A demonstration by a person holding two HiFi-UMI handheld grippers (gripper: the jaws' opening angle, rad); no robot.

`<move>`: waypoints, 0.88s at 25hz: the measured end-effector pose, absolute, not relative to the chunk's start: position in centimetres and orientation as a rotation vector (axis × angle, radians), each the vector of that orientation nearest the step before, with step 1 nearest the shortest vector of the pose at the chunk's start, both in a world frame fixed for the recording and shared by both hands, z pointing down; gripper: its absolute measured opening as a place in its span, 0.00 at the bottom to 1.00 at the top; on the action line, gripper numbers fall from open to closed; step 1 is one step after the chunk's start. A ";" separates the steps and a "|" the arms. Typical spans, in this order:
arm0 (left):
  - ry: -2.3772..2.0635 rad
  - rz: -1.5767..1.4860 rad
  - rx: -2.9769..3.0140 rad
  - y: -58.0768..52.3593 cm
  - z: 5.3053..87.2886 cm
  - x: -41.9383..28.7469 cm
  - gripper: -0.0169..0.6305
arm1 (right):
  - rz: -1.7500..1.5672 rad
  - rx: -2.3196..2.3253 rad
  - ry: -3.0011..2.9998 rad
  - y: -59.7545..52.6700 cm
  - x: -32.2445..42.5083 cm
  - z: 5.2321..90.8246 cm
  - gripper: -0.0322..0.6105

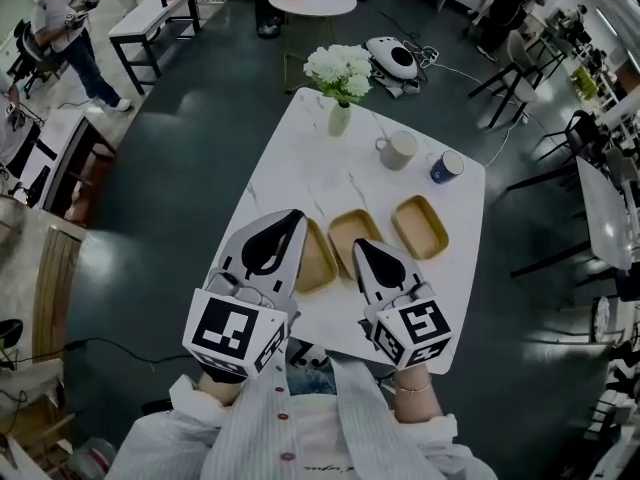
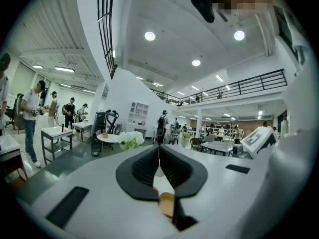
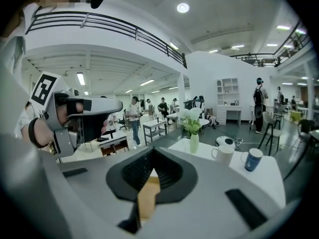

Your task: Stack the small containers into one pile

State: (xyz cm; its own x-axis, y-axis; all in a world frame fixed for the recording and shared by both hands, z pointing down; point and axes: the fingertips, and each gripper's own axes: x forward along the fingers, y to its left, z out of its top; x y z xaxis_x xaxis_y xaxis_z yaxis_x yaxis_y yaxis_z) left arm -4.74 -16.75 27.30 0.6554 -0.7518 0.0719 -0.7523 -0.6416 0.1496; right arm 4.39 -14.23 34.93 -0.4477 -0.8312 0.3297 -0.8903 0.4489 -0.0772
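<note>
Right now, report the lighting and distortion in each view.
Head view: dim and dark-toned, the white table brightest, room edges bent by fisheye. Left gripper view: ceiling lights glare, black vignette in the corners. Right gripper view: evenly bright, same round vignette, the right tongs near and slightly soft.

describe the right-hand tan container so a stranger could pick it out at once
On the white marble table, three shallow tan containers lie in a row near the person's edge. The one meant is the rightmost container, nearest the blue mug. Unlike its two neighbours, its whole rim shows, nothing overlapping it.
</note>
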 end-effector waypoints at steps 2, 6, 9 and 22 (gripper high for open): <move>-1.225 0.012 2.698 -17.0 27.8 -5.0 0.06 | 0.367 1.495 -2.433 -14.3 4.3 35.6 0.07; -1.199 0.036 2.680 -16.9 28.9 -5.2 0.06 | 0.392 1.494 -2.385 -14.1 4.5 36.8 0.07; -1.188 0.051 2.664 -16.6 29.9 -5.3 0.06 | 0.409 1.486 -2.352 -13.9 4.9 38.0 0.07; -1.151 0.102 2.631 -15.1 33.0 -4.6 0.06 | 0.480 1.456 -2.241 -12.7 6.4 43.1 0.07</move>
